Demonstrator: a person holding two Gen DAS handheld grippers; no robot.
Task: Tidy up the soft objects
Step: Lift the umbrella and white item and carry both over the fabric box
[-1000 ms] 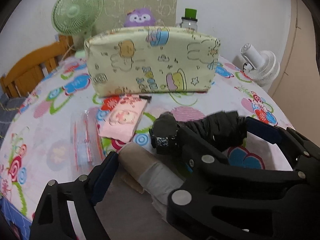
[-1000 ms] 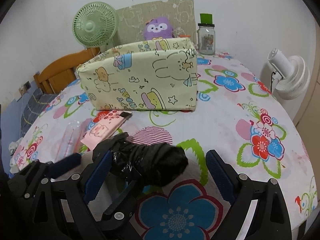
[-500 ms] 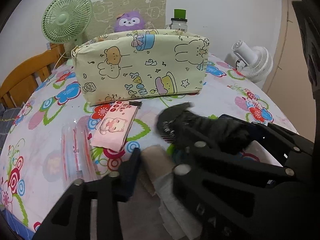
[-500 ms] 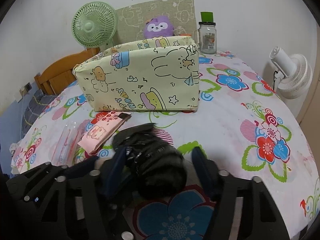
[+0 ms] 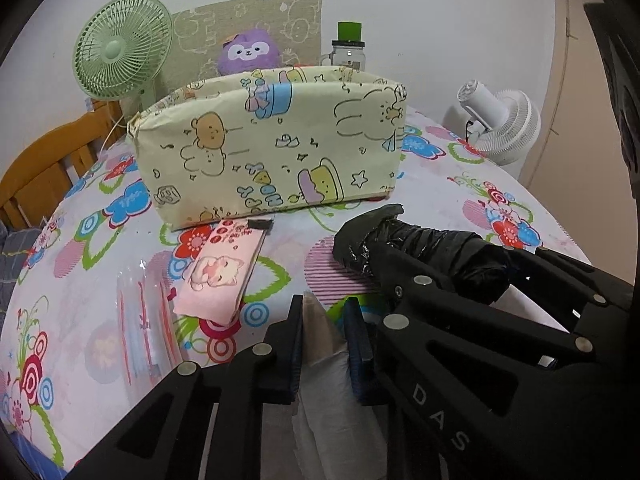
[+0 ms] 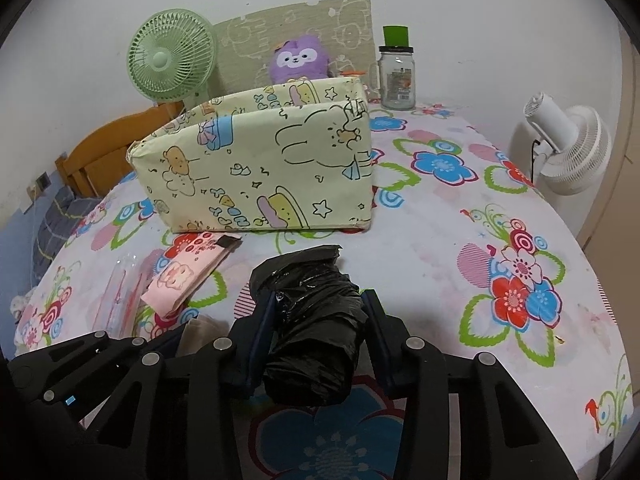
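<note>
Two fans (image 6: 170, 62) (image 6: 568, 148), one box (image 6: 256, 168), one plush (image 6: 298, 58), one jar (image 6: 397, 76)

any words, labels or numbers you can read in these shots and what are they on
"DAS": raised letters on the black arm of the right gripper, seen in the left wrist view.
Pink packet: red print above a cartoon animal, too small to read.
Glass jar: a printed label, too blurred to read.
Fabric box: only cartoon drawings, no readable words.
Nothing else carries legible text.
</note>
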